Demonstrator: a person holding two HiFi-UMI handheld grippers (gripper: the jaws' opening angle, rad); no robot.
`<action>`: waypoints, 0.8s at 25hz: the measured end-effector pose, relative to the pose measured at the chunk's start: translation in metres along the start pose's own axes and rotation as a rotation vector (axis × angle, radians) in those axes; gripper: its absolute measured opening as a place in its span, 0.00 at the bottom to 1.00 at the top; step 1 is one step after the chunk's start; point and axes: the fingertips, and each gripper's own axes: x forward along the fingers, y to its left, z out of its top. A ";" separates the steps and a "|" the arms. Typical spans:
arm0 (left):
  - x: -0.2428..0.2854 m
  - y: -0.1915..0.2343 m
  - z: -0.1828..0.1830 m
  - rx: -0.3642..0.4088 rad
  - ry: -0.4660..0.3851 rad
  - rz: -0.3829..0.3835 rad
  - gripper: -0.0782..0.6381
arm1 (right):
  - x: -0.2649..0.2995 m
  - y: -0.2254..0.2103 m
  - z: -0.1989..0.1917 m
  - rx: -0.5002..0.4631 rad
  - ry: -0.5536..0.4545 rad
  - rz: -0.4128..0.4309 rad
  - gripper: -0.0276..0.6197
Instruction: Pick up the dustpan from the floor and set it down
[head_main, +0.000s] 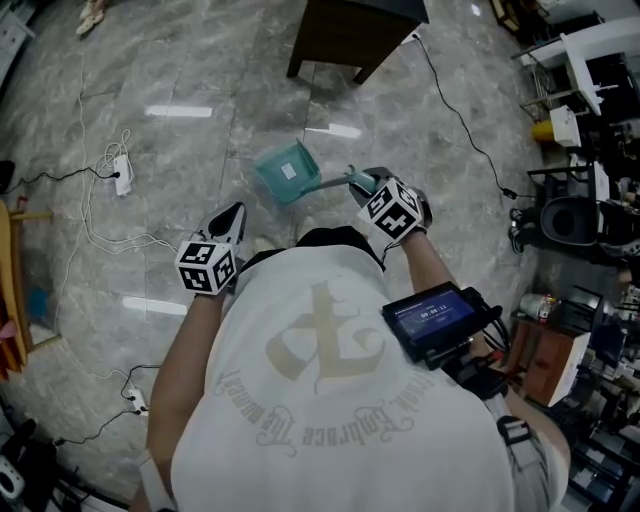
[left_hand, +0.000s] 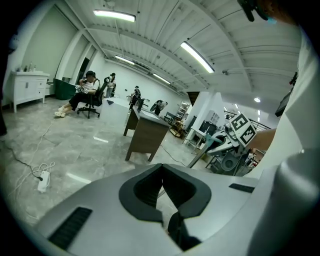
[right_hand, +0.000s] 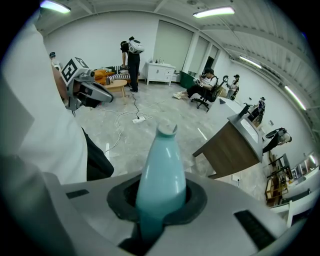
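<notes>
A person in a white shirt pinches the teal dustpan (head_main: 288, 172) by its handle (right_hand: 162, 170) in the right gripper (head_main: 362, 183), the pan slanting out over the marble floor (head_main: 180, 60) at upper centre. The left gripper (head_main: 235, 212), at lower left, is pressed together on nothing. The grip sits at the handle's far end, so the pan's weight could swivel it in the pinch. Set down tilted, it may land on one edge and topple.
</notes>
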 end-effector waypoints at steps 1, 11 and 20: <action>-0.003 0.003 -0.001 -0.005 -0.004 0.007 0.12 | 0.003 0.000 0.000 0.003 0.002 0.000 0.14; -0.036 0.025 -0.008 -0.063 -0.033 0.101 0.12 | 0.034 -0.012 -0.020 0.114 0.042 -0.039 0.14; -0.031 0.025 -0.007 -0.043 -0.019 0.118 0.12 | 0.053 -0.039 -0.051 0.308 0.045 -0.107 0.14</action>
